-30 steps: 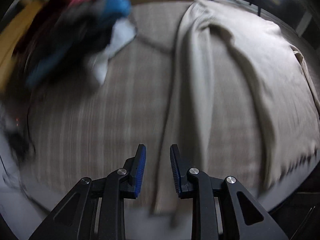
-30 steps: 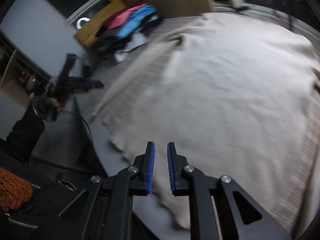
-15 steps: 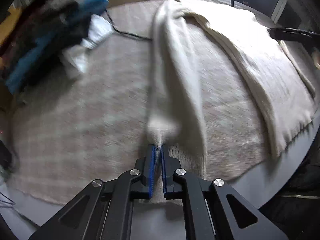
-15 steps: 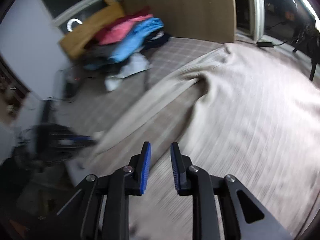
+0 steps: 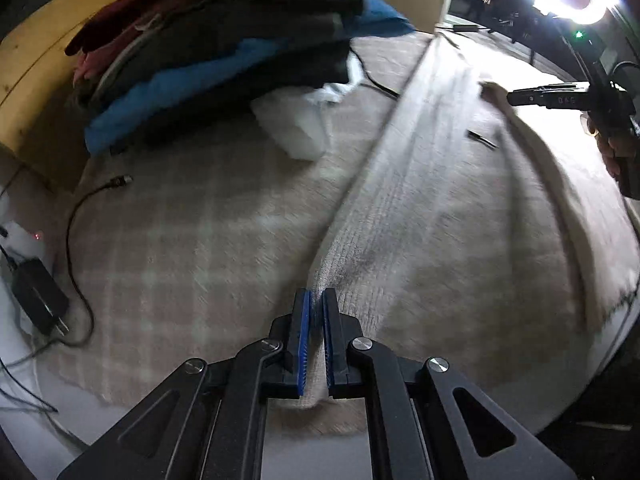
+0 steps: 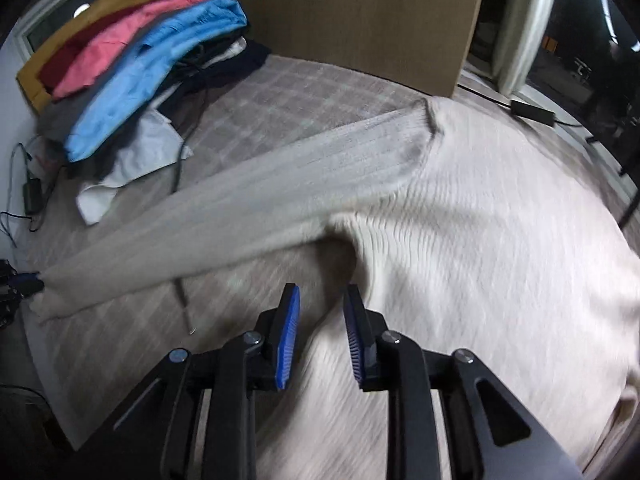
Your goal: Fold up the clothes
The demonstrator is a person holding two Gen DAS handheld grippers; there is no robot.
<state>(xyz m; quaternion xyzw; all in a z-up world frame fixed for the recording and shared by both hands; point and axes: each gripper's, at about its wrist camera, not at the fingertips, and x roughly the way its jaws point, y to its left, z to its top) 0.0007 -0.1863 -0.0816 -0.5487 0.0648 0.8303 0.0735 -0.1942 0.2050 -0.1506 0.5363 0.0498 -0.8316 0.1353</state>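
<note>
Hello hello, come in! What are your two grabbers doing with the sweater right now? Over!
Left gripper shut on sleeve cuff, sleeve pulled straight. Right gripper open, over cream sweater near the armpit. Clothes pile off to the side, not in the way.

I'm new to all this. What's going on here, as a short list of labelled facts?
Garment: cream knit sweater, spread on a checked cloth
Sleeve: stretched out straight to one side
Left gripper: shut on the sleeve's cuff end
Right gripper: open, above the sweater's underarm area
Nearby: pile of clothes, mostly red, pink and blue
Folding: not yet begun
</note>
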